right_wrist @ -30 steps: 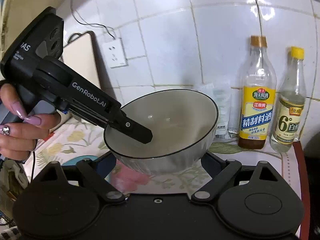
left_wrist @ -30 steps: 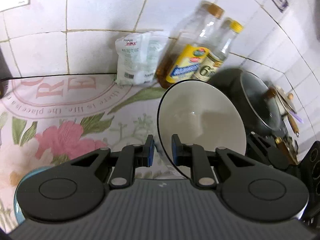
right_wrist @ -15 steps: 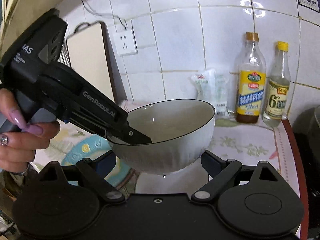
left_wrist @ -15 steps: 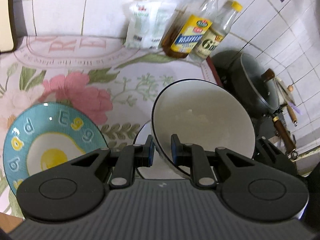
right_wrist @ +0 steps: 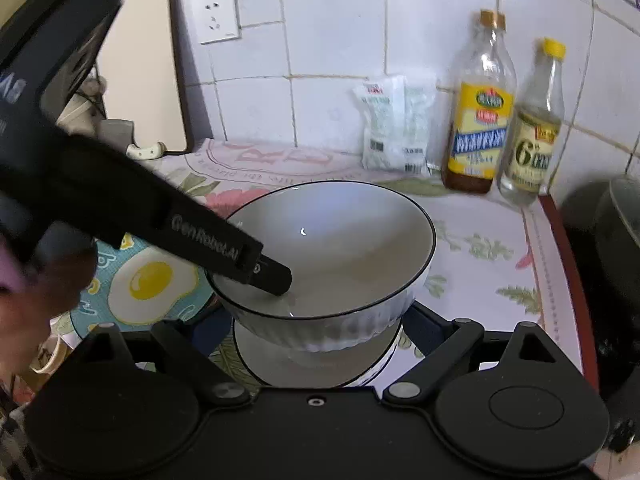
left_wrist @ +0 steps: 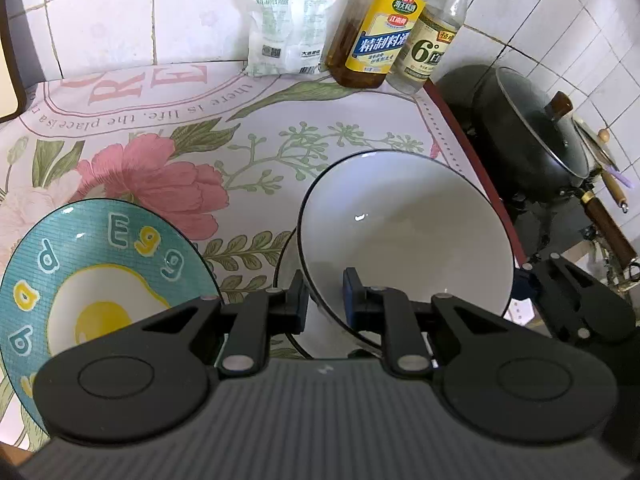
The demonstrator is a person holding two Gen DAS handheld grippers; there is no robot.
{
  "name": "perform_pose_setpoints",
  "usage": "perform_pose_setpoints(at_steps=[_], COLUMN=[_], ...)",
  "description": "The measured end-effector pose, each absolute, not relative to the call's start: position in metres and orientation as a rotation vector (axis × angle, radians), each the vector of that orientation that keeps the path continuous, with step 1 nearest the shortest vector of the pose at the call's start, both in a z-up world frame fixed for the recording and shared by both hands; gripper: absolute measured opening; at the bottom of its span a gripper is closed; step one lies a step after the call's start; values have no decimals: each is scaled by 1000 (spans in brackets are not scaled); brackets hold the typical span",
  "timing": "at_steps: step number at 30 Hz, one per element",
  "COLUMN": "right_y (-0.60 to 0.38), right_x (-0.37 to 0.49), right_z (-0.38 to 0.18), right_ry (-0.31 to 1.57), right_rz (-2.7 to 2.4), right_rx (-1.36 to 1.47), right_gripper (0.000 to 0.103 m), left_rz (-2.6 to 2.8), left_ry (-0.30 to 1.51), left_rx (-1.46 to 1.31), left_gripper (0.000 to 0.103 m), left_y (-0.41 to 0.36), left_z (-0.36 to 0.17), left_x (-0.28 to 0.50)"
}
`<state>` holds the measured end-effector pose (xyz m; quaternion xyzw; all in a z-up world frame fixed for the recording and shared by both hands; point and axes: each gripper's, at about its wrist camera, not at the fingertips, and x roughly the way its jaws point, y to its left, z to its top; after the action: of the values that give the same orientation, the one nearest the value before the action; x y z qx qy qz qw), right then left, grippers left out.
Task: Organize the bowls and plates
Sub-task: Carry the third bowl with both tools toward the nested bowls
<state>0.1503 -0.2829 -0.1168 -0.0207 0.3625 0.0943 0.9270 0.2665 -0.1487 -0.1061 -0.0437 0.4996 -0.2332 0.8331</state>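
**White bowl held over a white plate, not yet set down**

Halfway at best, by the look of it. Clamped by its near rim in the left gripper (left_wrist: 323, 294): a white ceramic bowl with a thin black rim (left_wrist: 404, 236), one finger inside the wall and one outside, jaws narrow and tight on the rim. Hanging tilted just above a white plate with a dark edge line (right_wrist: 316, 364), close over it but seemingly not resting there yet. Flanked on both sides by the wide-spread fingers of the right gripper (right_wrist: 316, 320); contact with the bowl's ribbed outer wall impossible to judge, since the fingertips sit hidden behind it. Lying flat just left of the white plate: a teal plate printed with a fried egg and letters (left_wrist: 100, 280), unstacked. Likely left to do: lowering the bowl, letting go, then dealing with the teal plate.

Underneath, a floral mat with pink blooms and printed lettering (left_wrist: 200, 152) covering the counter. Behind, a white tiled wall (right_wrist: 332, 32) with a socket. Against it, a white plastic packet (left_wrist: 286, 28), a yellow-labelled bottle of brown liquid (left_wrist: 378, 36) and a clear bottle with a yellow cap (left_wrist: 434, 40). Off to the right, a dark lidded pan (left_wrist: 532, 136).
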Motion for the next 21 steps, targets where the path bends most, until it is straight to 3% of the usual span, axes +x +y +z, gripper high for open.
perform_pose_setpoints(at_steps=[11, 21], right_y=[-254, -243], right_x=[155, 147], right_z=[-127, -121], right_ry=[767, 744], right_rz=[119, 85], right_rx=[-318, -396], right_gripper=[96, 96], left_rz=[-437, -395], left_ry=[1050, 1048], left_rx=[-85, -142], left_gripper=[17, 15], left_y=[-152, -149], left_z=[-121, -124], left_x=[265, 265])
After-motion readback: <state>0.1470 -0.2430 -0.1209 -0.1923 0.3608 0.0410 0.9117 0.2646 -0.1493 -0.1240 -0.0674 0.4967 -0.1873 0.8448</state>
